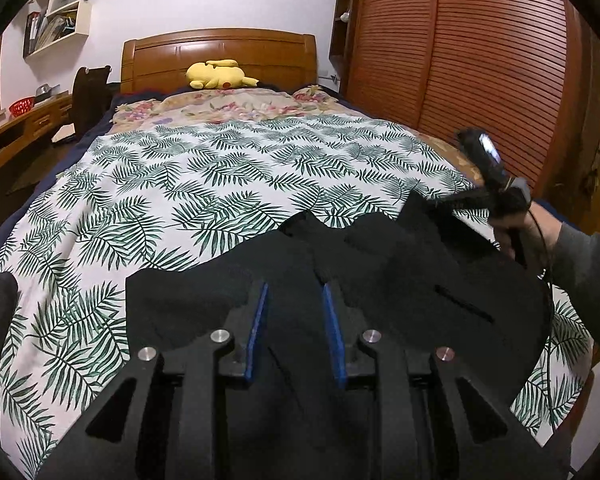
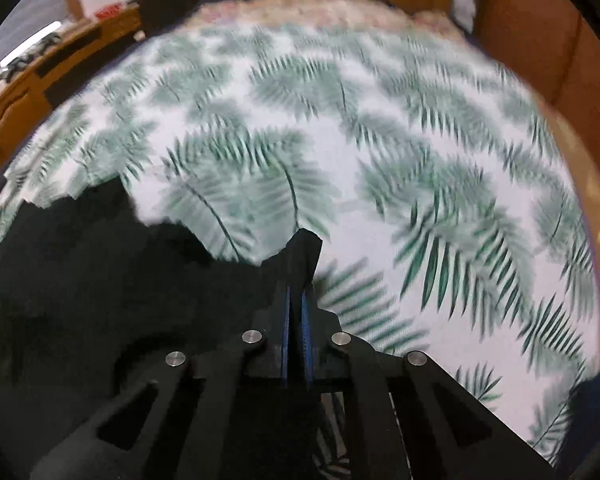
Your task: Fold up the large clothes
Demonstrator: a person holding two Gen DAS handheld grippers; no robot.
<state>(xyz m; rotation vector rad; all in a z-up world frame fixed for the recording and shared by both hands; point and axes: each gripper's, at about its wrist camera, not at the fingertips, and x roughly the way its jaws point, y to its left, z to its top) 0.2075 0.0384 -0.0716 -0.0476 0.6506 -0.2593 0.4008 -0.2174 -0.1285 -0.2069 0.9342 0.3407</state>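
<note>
The garment [image 1: 380, 264], black and rumpled, lies on the near end of the bed [image 1: 220, 184], over the leaf-print sheet [image 1: 160, 208]. The left tongs [image 1: 294, 292] sit over the garment's middle with their blue pads [image 1: 256, 332] set narrowly apart; dark cloth fills the gap between them, but whether the pads press on it cannot be told. The right tongs [image 2: 296, 296] are pinched tight on a raised corner of the garment [image 2: 304, 248] at its right edge, the blue pads nearly meeting with black cloth poking out past their tips. In the left view a hand [image 1: 536, 232] in a grey sleeve [image 1: 588, 264] holds the right tongs beside the garment. Beyond the garment, at the bed's head, a yellow plush [image 1: 218, 74] rests against the wooden headboard [image 1: 220, 56]. A louvred wardrobe [image 1: 480, 60] stands to the right of the bed.
</note>
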